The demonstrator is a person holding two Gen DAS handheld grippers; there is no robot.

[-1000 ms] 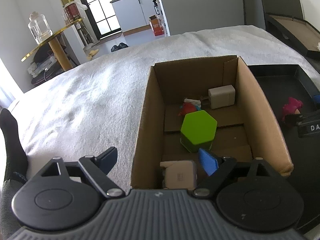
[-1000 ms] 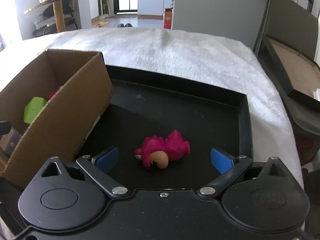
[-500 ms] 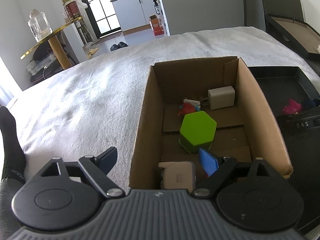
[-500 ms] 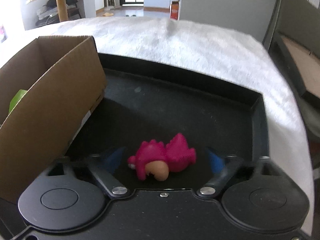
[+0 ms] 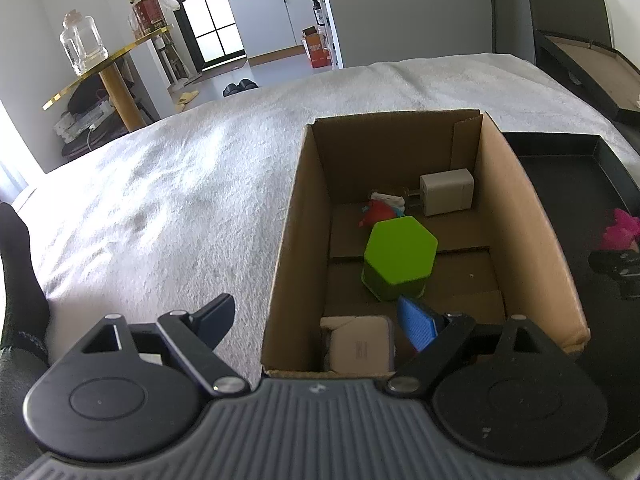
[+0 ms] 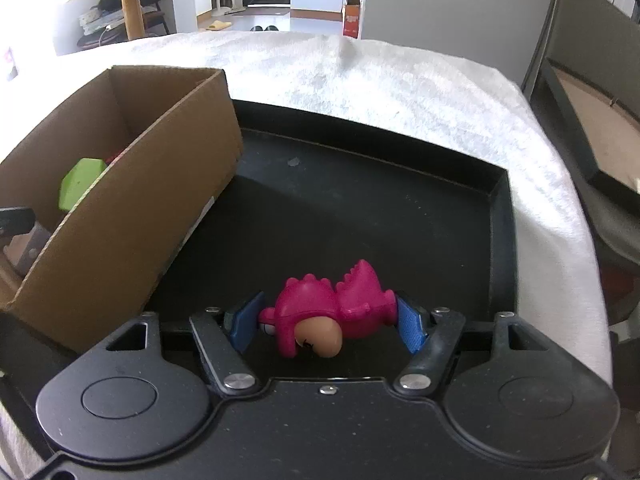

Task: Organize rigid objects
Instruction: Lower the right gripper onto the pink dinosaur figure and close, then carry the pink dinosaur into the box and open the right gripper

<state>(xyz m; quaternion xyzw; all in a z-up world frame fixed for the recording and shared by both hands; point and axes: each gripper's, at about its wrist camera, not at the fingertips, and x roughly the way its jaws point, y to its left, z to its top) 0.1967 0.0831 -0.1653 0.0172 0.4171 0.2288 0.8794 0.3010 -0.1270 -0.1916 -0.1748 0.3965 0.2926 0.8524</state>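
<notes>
right gripper is pinching the pink dino toy by its bumpy ends over the black tray, left gripper spread wide, so it might squirt out before reaching the cardboard box

Toy dinosaur: magenta body, tan-orange snout, lower centre of right wrist view. Right gripper: black frame, blue ridged pads. Tray: black, plain. Cardboard box: brown, plain, centre of left wrist view. Hexagonal block: lime green. Charger: white, box's upper right corner. Small toy beside it: red. Flat device at lower box edge: beige-white. Left gripper: grey ribbed body, black discs, blue pad. Bedcover: white, nubbly. Round table, upper left: gold rim.
</notes>
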